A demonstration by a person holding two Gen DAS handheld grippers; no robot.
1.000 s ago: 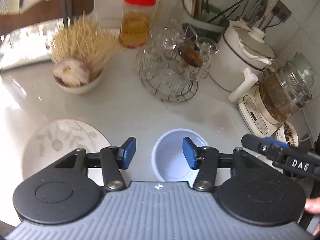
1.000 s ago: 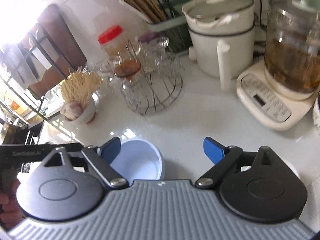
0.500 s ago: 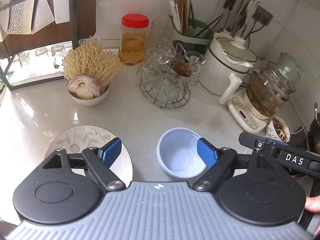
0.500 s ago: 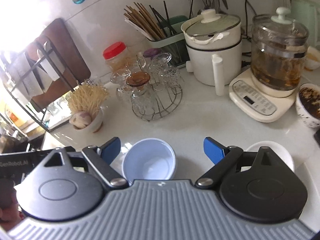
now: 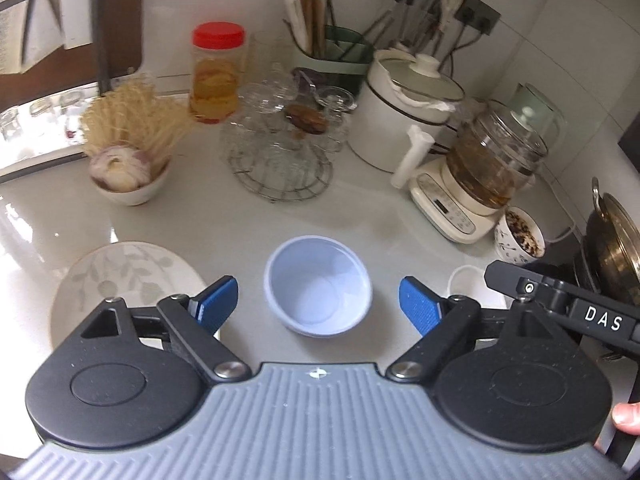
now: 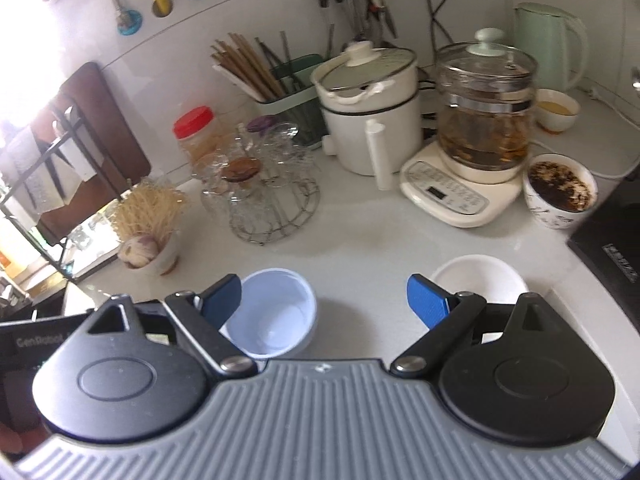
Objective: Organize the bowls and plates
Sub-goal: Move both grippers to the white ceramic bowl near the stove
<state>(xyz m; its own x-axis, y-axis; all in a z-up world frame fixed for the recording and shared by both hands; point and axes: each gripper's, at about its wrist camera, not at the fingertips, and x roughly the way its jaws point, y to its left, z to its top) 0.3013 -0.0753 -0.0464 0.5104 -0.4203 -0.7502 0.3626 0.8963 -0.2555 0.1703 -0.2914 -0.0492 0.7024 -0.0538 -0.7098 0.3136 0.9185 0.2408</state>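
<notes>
While the pale blue bowl (image 5: 318,290) sits alone and upright on the white counter (image 5: 248,224), I judge the tidying barely begun: nothing is stacked or nested yet. To its left lies the leaf-patterned plate (image 5: 120,276), flat on the counter and apart from the bowl. To its right, near the black cooktop edge, rests a small white dish (image 6: 478,280), also by itself. So I count three loose pieces, each waiting to be gathered into one place or pile; where they are meant to end up I cannot tell from these views.

My left gripper (image 5: 318,304) hangs over the near side of the blue bowl, tilted down toward it, its jaws opening and already spread wider than the bowl, with the blue pads clear of the rim on both sides. It holds nothing. My right gripper (image 6: 324,300) is angled down likewise, jaws wide apart and empty; its left pad overlaps the blue bowl's near rim in my view, though I cannot say it touches, and its right pad sits in front of the white dish.

Behind the work area stand a glass-cup rack (image 5: 280,152), a white lidded pot (image 6: 370,108) and a glass kettle (image 6: 484,116), all well apart from both tools.
</notes>
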